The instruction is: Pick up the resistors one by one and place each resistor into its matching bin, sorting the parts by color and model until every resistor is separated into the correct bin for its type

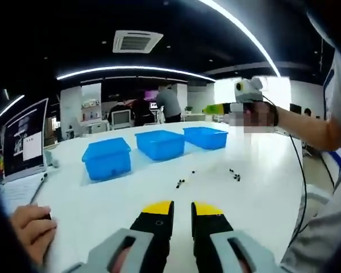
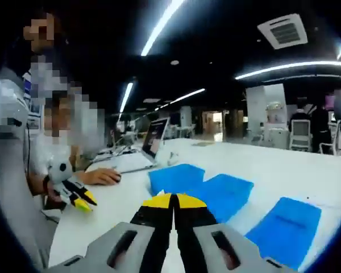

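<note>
Three blue bins stand in a row on the white tabletop in the left gripper view, with small dark resistors scattered loose before them, none inside a tool. Left tool: yellow tips spread, nothing between. Right tool held aloft at far right. Laptop at left. Right gripper view: right tool pressed together, empty, above the bins; left tool low at left; laptop behind.
</note>
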{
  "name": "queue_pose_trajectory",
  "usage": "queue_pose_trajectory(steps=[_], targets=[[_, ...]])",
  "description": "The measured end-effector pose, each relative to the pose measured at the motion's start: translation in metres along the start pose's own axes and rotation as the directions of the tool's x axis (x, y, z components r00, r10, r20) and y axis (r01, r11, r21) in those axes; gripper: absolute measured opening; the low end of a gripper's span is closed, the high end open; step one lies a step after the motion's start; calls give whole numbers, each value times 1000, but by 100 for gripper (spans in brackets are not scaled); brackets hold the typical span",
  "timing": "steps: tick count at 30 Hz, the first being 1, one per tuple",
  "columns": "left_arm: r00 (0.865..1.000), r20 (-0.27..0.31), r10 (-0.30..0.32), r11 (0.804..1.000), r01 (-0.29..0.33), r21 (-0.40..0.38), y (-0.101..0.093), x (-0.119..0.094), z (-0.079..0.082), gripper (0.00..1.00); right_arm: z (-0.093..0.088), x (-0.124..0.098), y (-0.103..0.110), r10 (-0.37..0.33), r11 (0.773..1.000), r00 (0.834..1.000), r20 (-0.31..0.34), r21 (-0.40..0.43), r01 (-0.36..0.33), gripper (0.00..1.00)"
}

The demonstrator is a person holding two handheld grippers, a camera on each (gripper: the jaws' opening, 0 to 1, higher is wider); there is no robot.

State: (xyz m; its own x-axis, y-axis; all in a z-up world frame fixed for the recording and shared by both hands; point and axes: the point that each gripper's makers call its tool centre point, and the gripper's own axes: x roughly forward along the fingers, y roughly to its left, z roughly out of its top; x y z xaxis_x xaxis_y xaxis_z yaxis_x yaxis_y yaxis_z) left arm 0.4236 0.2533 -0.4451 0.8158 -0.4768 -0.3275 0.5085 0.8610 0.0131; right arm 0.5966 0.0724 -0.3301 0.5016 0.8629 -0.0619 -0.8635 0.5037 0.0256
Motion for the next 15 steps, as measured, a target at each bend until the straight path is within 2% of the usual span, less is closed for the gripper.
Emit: queue_pose_trajectory(steps=[2,6,10,15], targets=[[1000,-2,-9,1000,9,-6,-3,2,0,15,9,-12,-26,-93,996,995,42,-5,94,4],[1000,-7,-18,1000,18,-3,-7,5,2,15,13,-35,-78,-269,963,960,79,11,269,4],[1000,-4,-19,1000,19,0,-7,7,5,15,0,-45,-103,-351,936,935,39,32,350,4],[1000,-4,-2,1000,2,-7,0,9,6,15,-26,-38,-114,-371,926,928,-28,65,372,4]])
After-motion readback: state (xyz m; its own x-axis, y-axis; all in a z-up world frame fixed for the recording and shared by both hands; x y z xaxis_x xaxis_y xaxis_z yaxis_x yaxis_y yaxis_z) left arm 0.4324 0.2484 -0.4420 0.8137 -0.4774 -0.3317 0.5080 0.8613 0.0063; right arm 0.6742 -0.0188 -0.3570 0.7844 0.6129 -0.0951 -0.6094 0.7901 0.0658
